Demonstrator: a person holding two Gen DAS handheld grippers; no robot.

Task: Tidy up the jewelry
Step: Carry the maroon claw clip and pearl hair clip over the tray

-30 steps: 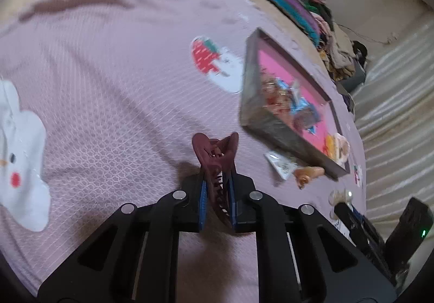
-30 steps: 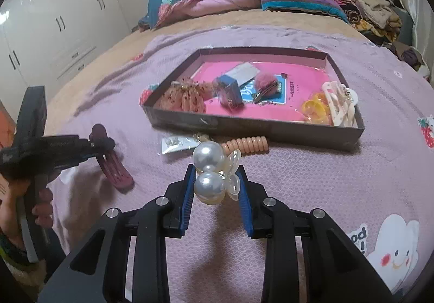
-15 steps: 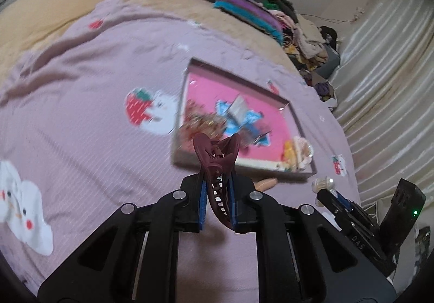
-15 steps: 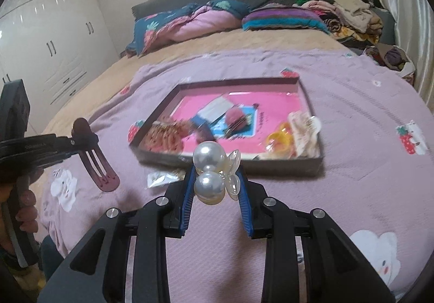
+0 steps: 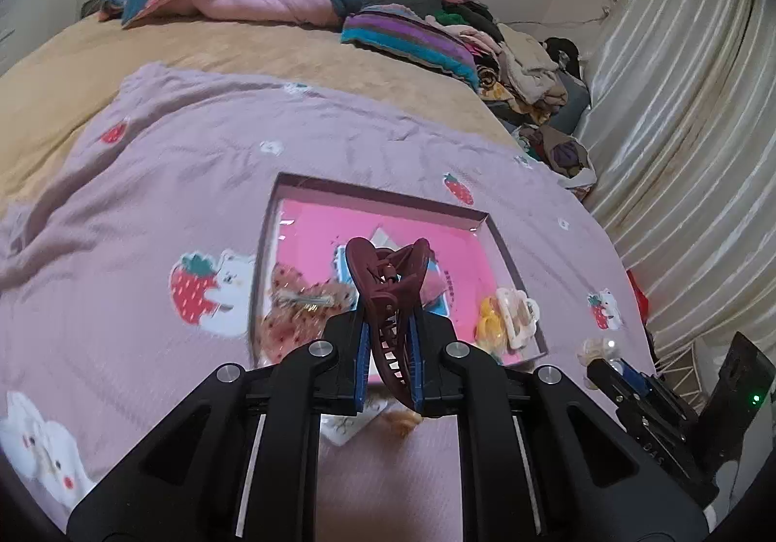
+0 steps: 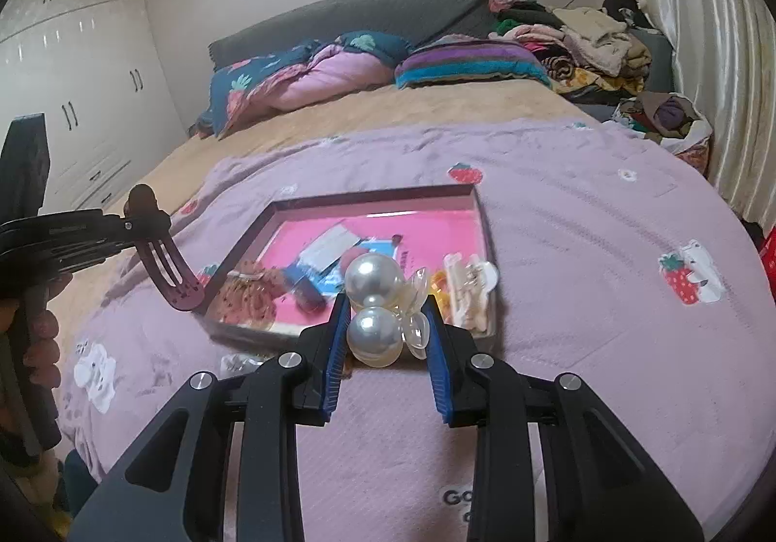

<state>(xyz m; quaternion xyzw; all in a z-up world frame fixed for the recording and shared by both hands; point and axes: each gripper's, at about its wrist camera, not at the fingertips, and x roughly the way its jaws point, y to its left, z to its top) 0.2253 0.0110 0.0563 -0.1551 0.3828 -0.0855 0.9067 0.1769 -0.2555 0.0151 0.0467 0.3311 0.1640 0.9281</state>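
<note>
Jaws, left: left gripper (image 5: 388,362) clamped on a dark maroon plastic claw hair clip (image 5: 390,294), its toothed end hanging down between the blue pads and its looped end standing up and forward.
Jaws, right: right gripper (image 6: 385,348) closed on a hair clip of two large white pearl beads with clear plastic petals (image 6: 383,304).
Location of both pieces: held in the air above the lilac strawberry-print blanket (image 6: 582,251) on the bed, on the near side of the tray, not yet over it.
Destination: shallow rectangular cardboard tray with a pink floor and dark rim (image 6: 477,222), lying flat on the blanket; it already holds a brown spotted scrunchie (image 6: 247,294), a cream claw clip (image 6: 468,285), a yellow piece beside that and some small packets.
Step in hand: carrying, judged from two loaded grippers short of the tray.
Next move calls for: bringing each gripper over a bare pink patch, lowering it near the floor, then opening the jaws, one piece at a time so they do not tangle.
Still outside the tray: a small clear packet (image 5: 347,428) and a tan piece by the near rim.
Writing: bold dark letters "GO" (image 6: 453,498) printed on the blanket, the rest cut off; tray packet labels too blurred to read.
</note>
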